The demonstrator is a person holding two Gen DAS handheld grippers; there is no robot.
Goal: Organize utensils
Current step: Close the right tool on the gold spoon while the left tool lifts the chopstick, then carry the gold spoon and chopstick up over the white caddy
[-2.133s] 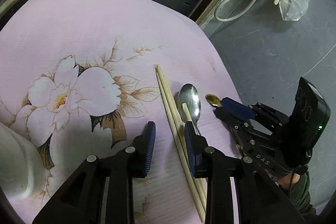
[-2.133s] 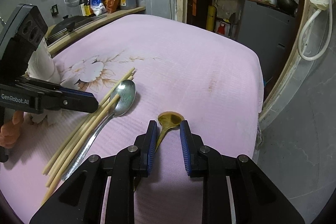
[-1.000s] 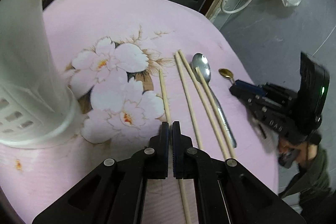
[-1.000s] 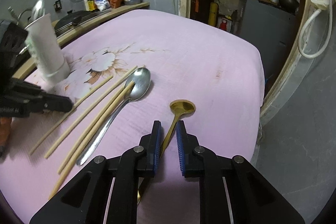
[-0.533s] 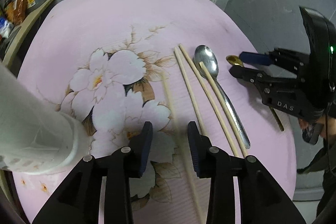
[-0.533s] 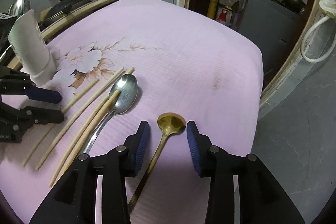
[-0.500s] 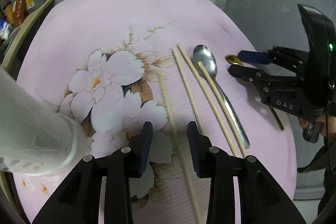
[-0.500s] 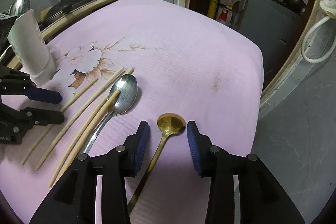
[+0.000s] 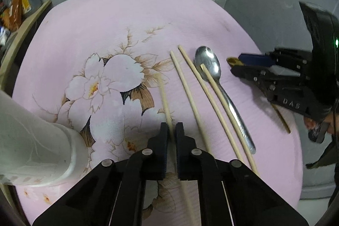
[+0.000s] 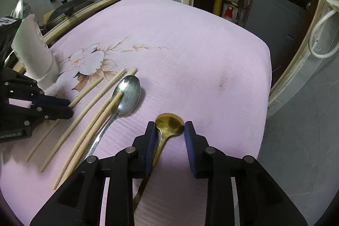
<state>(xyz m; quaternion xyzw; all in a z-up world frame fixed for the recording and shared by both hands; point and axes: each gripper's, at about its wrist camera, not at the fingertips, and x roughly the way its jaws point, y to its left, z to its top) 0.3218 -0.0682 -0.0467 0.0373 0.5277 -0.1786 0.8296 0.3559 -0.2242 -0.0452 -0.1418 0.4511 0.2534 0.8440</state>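
Left wrist view: left gripper (image 9: 171, 130) pinches a chopstick (image 9: 164, 96), lower shaft hidden under its jaws; white holder (image 9: 36, 149) cut off far left. Right wrist view: right gripper (image 10: 170, 130) is closing around the gold spoon (image 10: 169, 123), pads not pressing, handle end hidden beneath; silver spoon (image 10: 127, 94) and three chopsticks (image 10: 91, 105) lie left.

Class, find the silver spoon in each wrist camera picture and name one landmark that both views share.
Left wrist view: the silver spoon lies right of centre, bowl at the far end, a chopstick tip resting on the bowl.
Right wrist view: the silver spoon lies left of centre, its handle running down toward the lower left.
Shared landmark: the white flower print on the pink cloth.
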